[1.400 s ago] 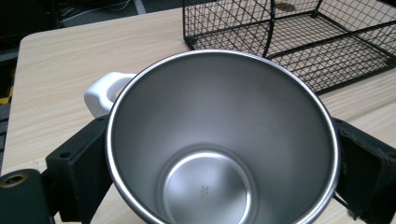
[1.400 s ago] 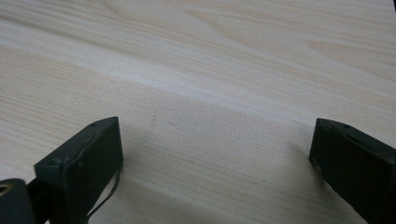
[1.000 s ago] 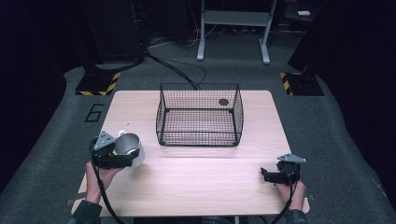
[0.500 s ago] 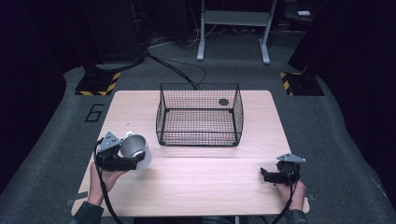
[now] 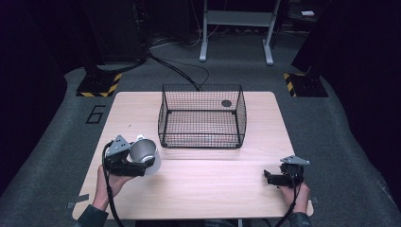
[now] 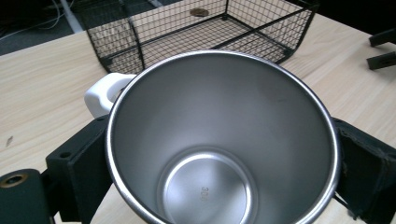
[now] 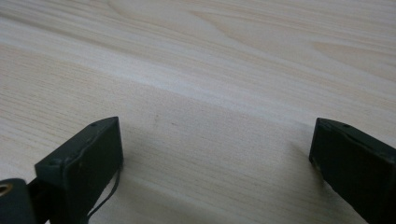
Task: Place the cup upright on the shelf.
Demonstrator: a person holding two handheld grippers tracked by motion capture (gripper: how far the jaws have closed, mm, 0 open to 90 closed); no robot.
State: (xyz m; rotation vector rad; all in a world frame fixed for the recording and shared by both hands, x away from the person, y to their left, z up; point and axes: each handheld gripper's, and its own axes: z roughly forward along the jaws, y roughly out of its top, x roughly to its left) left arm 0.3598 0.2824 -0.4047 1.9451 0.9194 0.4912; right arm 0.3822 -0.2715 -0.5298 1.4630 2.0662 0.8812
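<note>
Gripping a steel cup (image 6: pixel 219 140) between both jaws, the left gripper (image 5: pixel 124 161) is sitting nearest the person at the table's front-left, clamped on the cup's outer wall from either side.

Item, cup: polished metal inside, white handle (image 6: pixel 105 93) sticking out on the side away from the camera, mouth facing up and toward the lens, nothing inside. In the high view the cup (image 5: pixel 144 152) is appearing tilted and, by my reading, held slightly off the wooden table (image 5: pixel 213 189), though contact cannot be ruled out.

Item, right gripper (image 5: pixel 283 176): resting low at the front-right, jaws spread wide apart and holding nothing; its own view is showing bare wood (image 7: pixel 196 70) between them.

Item, wire basket (image 5: pixel 202 116): black mesh, standing at the table's middle toward the far edge, well apart from both grippers. A small dark round object (image 5: pixel 226 103) is lying at its far-right corner; what it is cannot be told.

Step in hand, as judged: the cup is being carried, with the basket the likely destination. The next move is calling for lifting the cup high enough to clear the basket's near rim, travelling forward and rightward, then lowering it inside before the jaws are opened. The white handle is wanting watching, since it could snag the mesh.
</note>
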